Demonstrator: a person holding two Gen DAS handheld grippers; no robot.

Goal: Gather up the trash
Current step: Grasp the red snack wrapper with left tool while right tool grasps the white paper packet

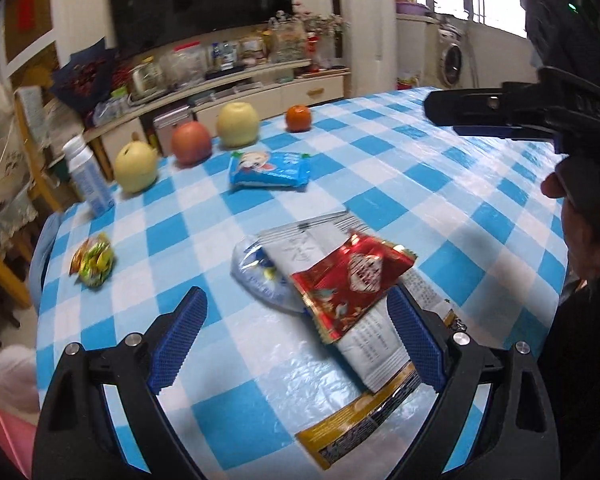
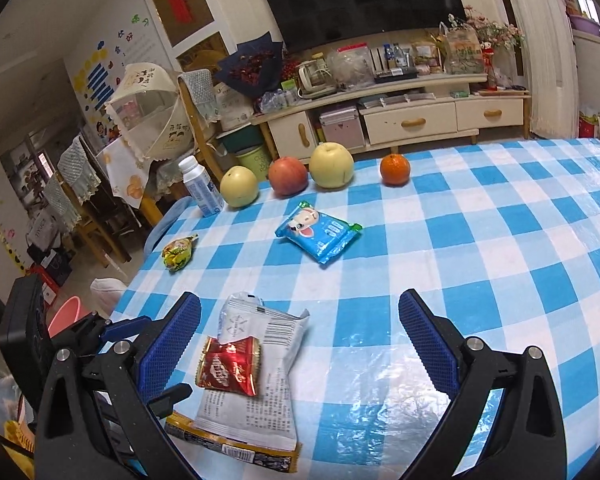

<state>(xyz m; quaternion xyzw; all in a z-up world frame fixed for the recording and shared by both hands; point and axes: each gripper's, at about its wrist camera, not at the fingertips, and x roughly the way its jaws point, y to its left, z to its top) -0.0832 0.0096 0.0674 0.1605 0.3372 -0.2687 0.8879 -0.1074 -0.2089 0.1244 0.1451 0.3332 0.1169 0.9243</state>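
A pile of wrappers lies at the near edge of the blue checked table [image 1: 380, 184]: a red wrapper [image 1: 352, 280] [image 2: 230, 368] on a white wrapper [image 1: 376, 352] [image 2: 256, 384] on a yellow-edged one [image 1: 360, 420] [image 2: 236, 446]. My left gripper [image 1: 296, 340] is open and empty, fingers on either side of the pile. My right gripper [image 2: 300, 344] is open and empty, just right of the pile; it also shows in the left wrist view [image 1: 500, 114]. A blue snack pack [image 1: 270, 170] [image 2: 318, 232] and a small yellow-green packet [image 1: 94, 262] [image 2: 178, 254] lie farther out.
Along the table's far edge stand a white bottle [image 2: 200, 188], a pear [image 2: 239, 186], a red apple [image 2: 288, 176], a yellow apple [image 2: 331, 165] and an orange [image 2: 395, 169]. A pink bin [image 2: 66, 314] sits on the floor at the left.
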